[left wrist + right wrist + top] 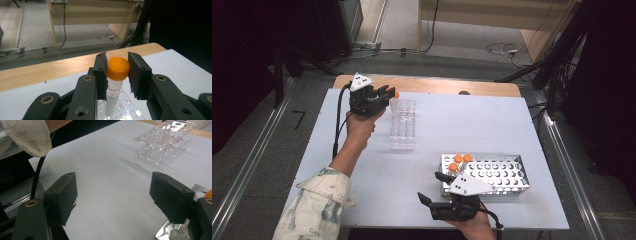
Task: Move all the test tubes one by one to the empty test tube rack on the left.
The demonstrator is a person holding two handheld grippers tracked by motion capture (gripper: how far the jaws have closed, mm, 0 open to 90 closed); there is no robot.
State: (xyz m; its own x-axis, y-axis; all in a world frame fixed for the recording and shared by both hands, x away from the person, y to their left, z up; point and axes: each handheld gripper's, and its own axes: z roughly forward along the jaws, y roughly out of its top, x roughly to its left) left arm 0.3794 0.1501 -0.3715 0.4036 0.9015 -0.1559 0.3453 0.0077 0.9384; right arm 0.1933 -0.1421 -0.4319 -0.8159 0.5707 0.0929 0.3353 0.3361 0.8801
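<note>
Nearest the person, the right tool [434, 187] rests low at the desk's [422, 145] front edge, its jaws spread wide with nothing between them, just left of the metal rack [499, 175] that holds three orange-capped tubes [459, 161] at its near corner. Farther back, the left tool [388, 94] is clamped on the orange cap of a tube [117, 68], which hangs upright over the far end of the clear plastic rack [403, 125]
</note>
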